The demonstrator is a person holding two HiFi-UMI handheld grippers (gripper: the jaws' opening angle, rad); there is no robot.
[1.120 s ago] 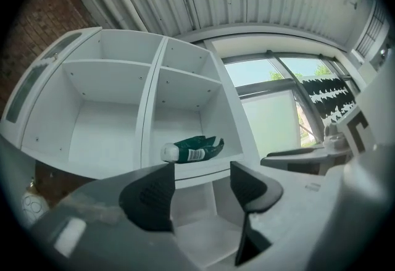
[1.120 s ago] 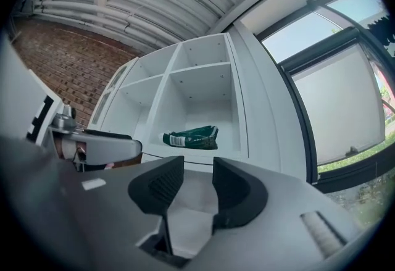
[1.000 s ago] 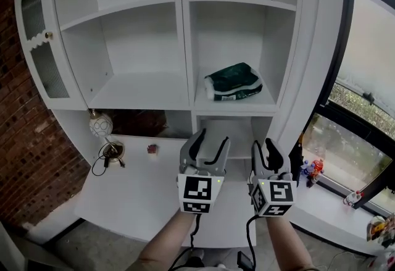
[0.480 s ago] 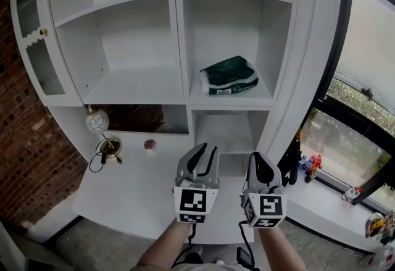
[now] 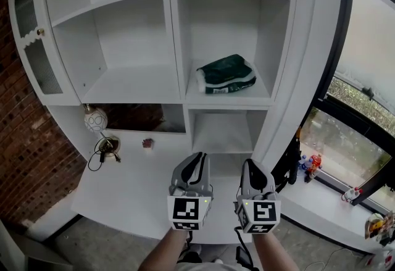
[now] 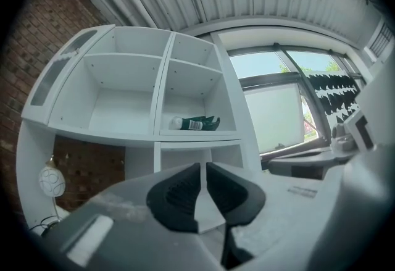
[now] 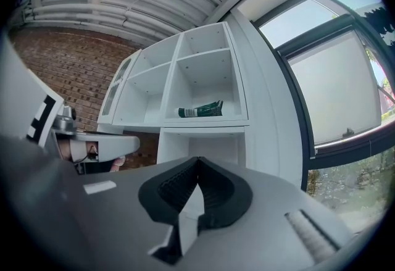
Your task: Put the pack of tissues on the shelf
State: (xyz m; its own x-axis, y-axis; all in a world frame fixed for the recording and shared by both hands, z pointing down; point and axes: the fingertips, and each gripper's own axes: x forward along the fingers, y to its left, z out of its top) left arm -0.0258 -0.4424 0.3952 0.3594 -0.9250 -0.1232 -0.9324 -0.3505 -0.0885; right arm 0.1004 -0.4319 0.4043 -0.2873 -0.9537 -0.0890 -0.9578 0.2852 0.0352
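The dark green pack of tissues (image 5: 225, 74) lies in the right-hand compartment of the white shelf unit (image 5: 228, 102), level with the big middle compartment. It also shows small in the left gripper view (image 6: 196, 122) and in the right gripper view (image 7: 200, 110). Both grippers hang low over the white desk, well below and in front of the pack. My left gripper (image 5: 199, 158) is closing: only a thin slit remains between its dark pads (image 6: 179, 192) and nothing is in it. My right gripper (image 5: 254, 165) is shut and empty, its pads (image 7: 213, 192) meeting at the tips.
A white desk top (image 5: 136, 189) runs under the shelves. On its left stand a round white ornament (image 5: 95, 120), a tangle of keys and cable (image 5: 105, 149) and a small dark object (image 5: 147, 143). A glazed cabinet door (image 5: 31, 35) stands open left. A window (image 5: 364, 78) is at right.
Both grippers have drawn back and down from the shelf while their jaws closed. The tissue pack stays on the shelf, untouched.
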